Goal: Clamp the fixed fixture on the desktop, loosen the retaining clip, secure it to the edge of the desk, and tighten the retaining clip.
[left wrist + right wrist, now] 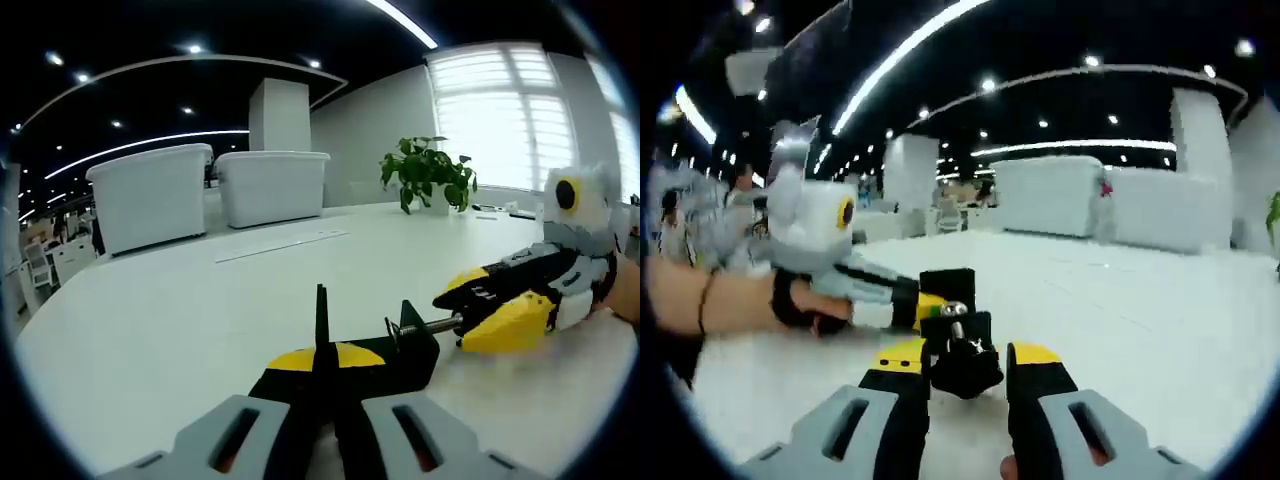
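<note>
Now the left gripper is sitting low in the middle of the left gripper view, and its fingers are squeezing the black clamp that is resting on the white tabletop. At the right of that view, the right gripper is closing its yellow-tipped fingers on the clamp's screw.

Low in the middle of the right gripper view, those fingers are pinching the screw knob. A hand at the left is holding the other gripper. Two white bins and a green plant are standing far back.
</note>
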Motion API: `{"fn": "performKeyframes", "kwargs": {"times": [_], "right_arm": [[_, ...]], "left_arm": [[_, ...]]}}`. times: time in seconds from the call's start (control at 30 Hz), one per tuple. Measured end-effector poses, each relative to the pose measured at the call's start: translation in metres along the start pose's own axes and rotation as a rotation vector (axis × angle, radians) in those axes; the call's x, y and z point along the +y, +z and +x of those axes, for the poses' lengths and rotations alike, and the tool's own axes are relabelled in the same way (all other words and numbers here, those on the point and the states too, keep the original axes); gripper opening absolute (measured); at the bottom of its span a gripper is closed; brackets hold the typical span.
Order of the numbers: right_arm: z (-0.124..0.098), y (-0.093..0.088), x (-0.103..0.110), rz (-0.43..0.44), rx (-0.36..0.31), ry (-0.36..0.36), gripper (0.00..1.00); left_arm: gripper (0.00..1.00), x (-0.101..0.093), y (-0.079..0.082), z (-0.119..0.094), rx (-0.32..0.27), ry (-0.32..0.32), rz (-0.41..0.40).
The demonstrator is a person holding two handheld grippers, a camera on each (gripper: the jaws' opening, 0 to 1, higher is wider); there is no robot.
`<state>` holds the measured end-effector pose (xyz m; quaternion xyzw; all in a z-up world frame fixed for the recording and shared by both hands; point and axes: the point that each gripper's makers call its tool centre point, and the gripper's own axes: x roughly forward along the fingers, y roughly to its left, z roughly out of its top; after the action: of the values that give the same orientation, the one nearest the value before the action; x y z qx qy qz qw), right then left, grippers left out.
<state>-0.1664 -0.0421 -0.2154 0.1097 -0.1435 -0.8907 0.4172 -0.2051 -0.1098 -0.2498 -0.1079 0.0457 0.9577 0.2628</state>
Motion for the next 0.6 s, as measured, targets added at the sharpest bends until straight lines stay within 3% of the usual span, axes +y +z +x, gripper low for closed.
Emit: {"fn": "performKeyframes", "kwargs": {"times": [0.07,0.17,0.27,0.33,0.43,0.6], "right_arm": [[-0.008,0.021,-0.011,0.22,-0.103,0.037,0.3],[-0.012,0.031,-0.021,0.347,-0.158,0.045,0.3],[-0.008,0.017,-0.024,0.291,-0.096,0.01,0.3],[-0.004,0.002,-0.012,0.248,-0.018,0.031,0.3],[0.0,-0.015,-0.003,0.251,0.081,0.059,0.3],[0.007,-0.021,-0.002,0.238,0.116,0.058,0.28]], "left_arm": [[0.05,-0.001,0.0,0.0,0.0,-0.001,0.001],[0.05,-0.001,0.0,0.0,0.0,-0.002,0.003],[0.05,-0.003,0.001,0.0,-0.001,-0.002,0.003],[0.05,-0.002,0.0,0.001,0.0,-0.002,0.002],[0.05,-0.003,-0.001,-0.001,0.0,-0.003,0.002],[0.05,-0.004,-0.002,-0.003,0.0,-0.005,0.002]]}}
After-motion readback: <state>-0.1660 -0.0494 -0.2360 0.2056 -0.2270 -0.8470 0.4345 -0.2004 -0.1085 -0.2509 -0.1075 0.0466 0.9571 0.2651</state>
